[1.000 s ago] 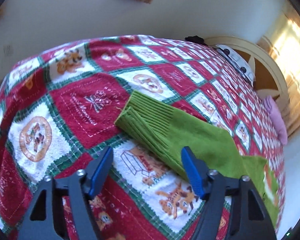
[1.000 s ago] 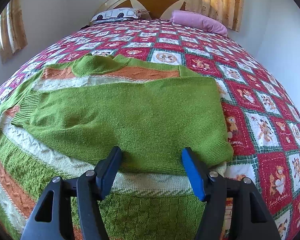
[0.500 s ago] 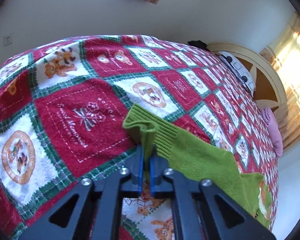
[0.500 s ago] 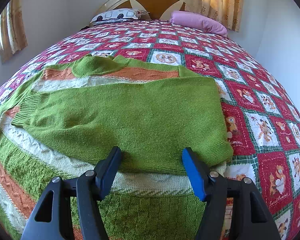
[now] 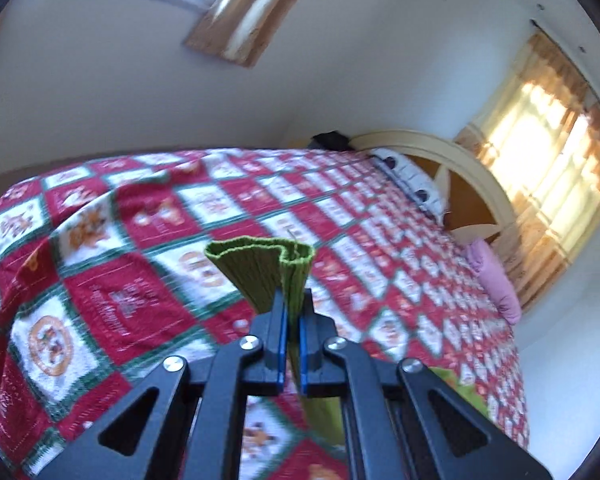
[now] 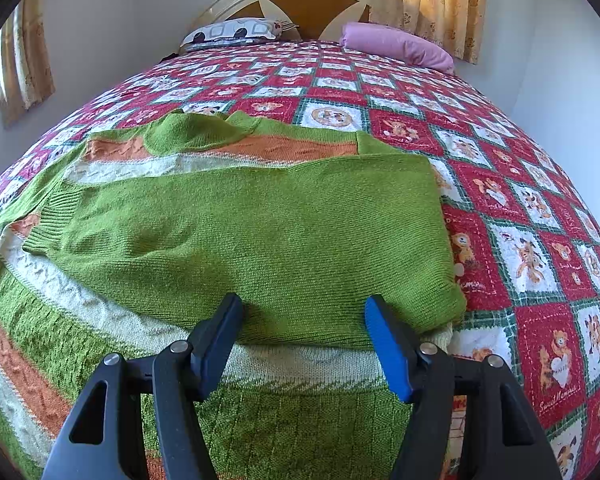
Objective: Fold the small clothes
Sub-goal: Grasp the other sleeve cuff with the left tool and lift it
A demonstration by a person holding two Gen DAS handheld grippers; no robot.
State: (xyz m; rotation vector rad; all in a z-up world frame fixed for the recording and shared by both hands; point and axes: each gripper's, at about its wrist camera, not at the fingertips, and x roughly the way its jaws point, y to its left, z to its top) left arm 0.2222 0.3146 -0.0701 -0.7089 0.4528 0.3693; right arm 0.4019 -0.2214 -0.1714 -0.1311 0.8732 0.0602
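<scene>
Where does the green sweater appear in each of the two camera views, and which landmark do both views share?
Left wrist view: only the ribbed cuff of the green sweater shows, at centre, pinched in the left gripper.
Right wrist view: the green sweater lies spread across the centre and lower left, beyond the open right gripper.
Shared landmark: the pink pillow by the headboard.

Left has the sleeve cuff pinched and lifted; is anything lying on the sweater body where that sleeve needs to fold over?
Nothing foreign shows there. The left gripper is shut on the sleeve cuff. On the sweater, only the other sleeve lies folded across the chest. The right gripper hovers open at its near edge.
</scene>
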